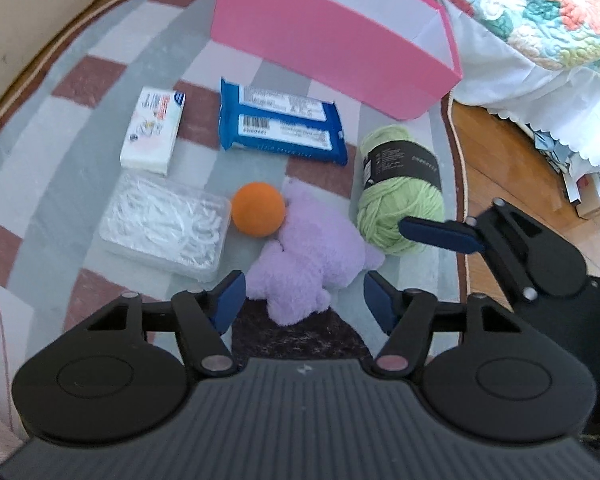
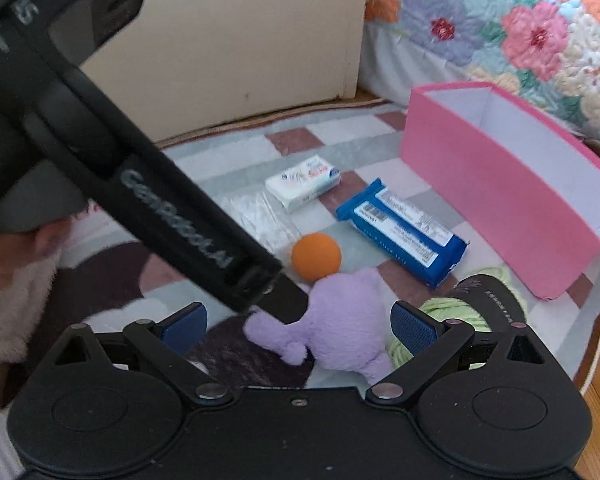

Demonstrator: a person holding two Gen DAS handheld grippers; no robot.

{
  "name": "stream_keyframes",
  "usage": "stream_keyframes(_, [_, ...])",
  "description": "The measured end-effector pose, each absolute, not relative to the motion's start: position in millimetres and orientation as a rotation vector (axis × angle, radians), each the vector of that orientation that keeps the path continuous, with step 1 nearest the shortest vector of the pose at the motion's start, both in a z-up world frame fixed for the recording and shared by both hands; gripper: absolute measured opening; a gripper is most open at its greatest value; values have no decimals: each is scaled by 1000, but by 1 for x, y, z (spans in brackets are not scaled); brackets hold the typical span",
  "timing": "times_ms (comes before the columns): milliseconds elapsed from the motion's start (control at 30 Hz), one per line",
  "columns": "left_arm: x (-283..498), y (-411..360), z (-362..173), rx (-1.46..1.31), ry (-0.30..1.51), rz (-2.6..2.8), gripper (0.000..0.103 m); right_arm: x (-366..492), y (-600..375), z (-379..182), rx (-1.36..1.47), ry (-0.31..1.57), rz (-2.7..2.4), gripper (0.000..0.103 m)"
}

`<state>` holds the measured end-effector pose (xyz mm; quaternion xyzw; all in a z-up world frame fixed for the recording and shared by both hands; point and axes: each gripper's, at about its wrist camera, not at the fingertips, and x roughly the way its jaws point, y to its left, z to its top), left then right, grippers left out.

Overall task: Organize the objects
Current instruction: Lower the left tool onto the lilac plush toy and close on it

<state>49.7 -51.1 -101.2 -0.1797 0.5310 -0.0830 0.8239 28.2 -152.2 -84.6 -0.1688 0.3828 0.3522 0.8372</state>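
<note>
- Left gripper spread, purple plush toy between its pads, untouched.
- Right gripper spread over toy.
- Toy's long axis ran toward orange ball.

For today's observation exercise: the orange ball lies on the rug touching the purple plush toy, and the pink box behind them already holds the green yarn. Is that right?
Not quite. The orange ball does touch the purple plush toy on the rug, but the pink box is empty. The green yarn lies on the rug beside the plush. The right wrist view shows the box's bare inside.
</note>
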Motion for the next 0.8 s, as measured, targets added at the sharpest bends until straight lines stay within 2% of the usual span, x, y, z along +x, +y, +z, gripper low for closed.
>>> stream_keyframes(400, [55,-43,-132,-476,1156,-149,45,49,-146,-125,-380,891,740,99])
stream_keyframes(800, [54,-40,-148,-506,1159,-99,46,46,-131,-136,-500,866,717,100])
